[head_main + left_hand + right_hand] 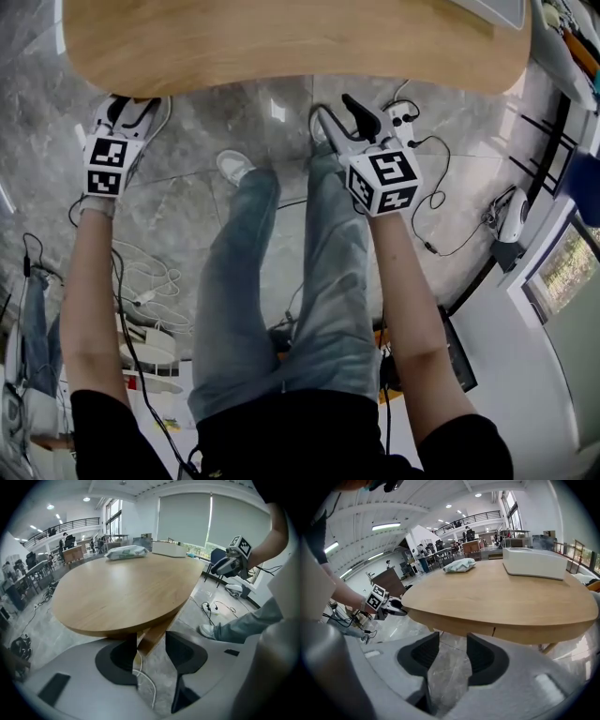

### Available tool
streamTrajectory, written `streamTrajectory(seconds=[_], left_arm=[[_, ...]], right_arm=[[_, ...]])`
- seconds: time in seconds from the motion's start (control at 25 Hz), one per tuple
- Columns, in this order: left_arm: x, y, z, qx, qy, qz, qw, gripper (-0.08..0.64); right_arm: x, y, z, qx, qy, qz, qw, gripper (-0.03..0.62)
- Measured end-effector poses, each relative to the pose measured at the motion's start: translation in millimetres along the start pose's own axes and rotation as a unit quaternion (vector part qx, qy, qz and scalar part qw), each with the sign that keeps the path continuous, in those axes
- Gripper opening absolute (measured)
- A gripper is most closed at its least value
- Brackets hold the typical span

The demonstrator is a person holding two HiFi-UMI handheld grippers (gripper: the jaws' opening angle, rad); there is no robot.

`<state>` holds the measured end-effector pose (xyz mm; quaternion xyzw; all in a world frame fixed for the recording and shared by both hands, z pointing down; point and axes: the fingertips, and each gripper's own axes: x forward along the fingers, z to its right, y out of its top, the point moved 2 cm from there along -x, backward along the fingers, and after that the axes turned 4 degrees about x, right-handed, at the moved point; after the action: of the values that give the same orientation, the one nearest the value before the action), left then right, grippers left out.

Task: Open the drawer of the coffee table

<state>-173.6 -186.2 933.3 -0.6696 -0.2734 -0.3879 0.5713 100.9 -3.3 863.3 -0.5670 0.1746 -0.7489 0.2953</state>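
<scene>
The oval wooden coffee table (281,42) fills the top of the head view. In the right gripper view its top (501,592) has a wooden band below the rim with a vertical seam (494,631); no handle shows. My left gripper (129,105) hangs at the table's near left edge, jaws open on nothing, and looks at the rim (117,627) and a slanted leg (154,637). Beside the near right edge, my right gripper (354,117) is also open and empty. Each gripper shows in the other's view, the right gripper (229,563) and the left gripper (386,605).
A white box (534,562) and a green-white pack (459,565) lie on the table top. The person's jeans-clad legs (281,281) and a white shoe (234,167) stand between the grippers. A power strip (401,114) and cables lie on the marble floor.
</scene>
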Motion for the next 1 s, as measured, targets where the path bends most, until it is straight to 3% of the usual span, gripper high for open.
streamTrajectory(seconds=[0.32, 0.64, 1.0], left_arm=[[3, 0, -2, 0.042, -0.02, 0.018, 0.9988, 0.17], [-1, -1, -2, 0.054, -0.018, 0.025, 0.998, 0.152], [-2, -2, 1, 0.106, -0.056, 0.02, 0.9927, 0.133]], right_arm=[[6, -8, 7, -0.004, -0.006, -0.009, 1.0, 0.183], [3, -21, 7, -0.004, -0.011, -0.02, 1.0, 0.183], [3, -23, 10, -0.002, -0.013, -0.02, 1.0, 0.183]])
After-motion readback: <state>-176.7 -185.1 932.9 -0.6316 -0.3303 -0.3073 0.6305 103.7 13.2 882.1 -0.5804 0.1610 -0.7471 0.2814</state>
